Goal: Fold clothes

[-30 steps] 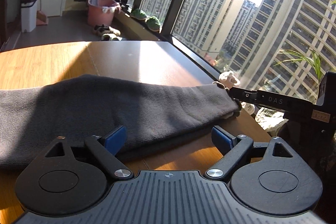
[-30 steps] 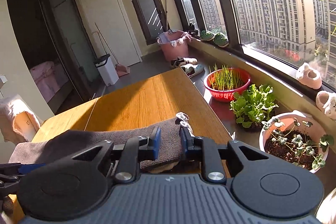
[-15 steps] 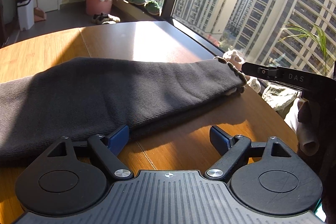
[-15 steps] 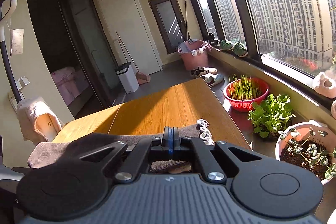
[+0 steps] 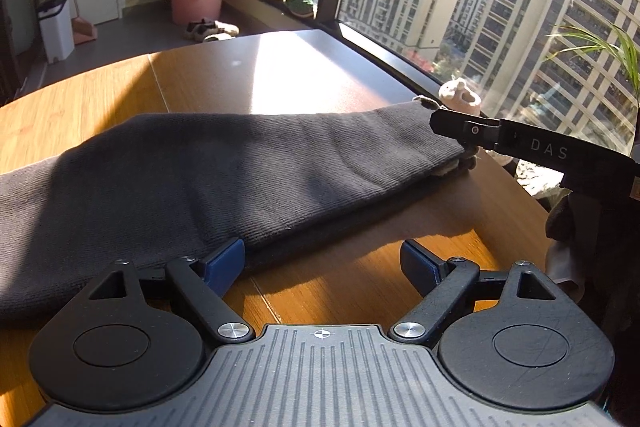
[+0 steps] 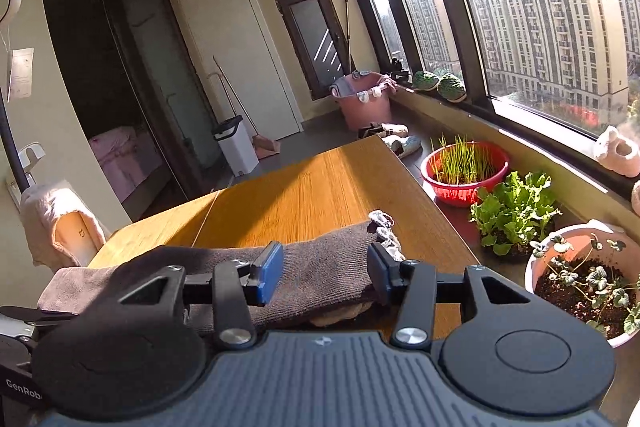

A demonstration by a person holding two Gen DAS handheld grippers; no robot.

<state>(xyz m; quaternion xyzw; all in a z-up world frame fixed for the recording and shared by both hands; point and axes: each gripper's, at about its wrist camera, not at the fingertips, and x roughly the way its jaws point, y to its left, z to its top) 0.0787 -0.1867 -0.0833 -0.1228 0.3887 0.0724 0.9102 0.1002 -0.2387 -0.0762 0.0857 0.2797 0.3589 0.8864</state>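
Left wrist view: dark grey ribbed knit garment (image 5: 224, 171), soft, limp; take its near edge. Left gripper (image 5: 322, 263) fingers wide, empty; right gripper (image 6: 324, 269) fingers opening astride its end.

2 wrist fisheyes low and close over the wooden table (image 5: 328, 279), facing the windows, both showing the grey garment (image 5: 224, 179)

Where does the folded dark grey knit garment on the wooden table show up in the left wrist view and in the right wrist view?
Left wrist view: the folded dark grey knit garment stretches from the left edge to right of centre, its fringed end by the other gripper's finger.
Right wrist view: the garment lies low at centre, behind the blue pads.
Shared landmark: the pink plastic tub by the window.
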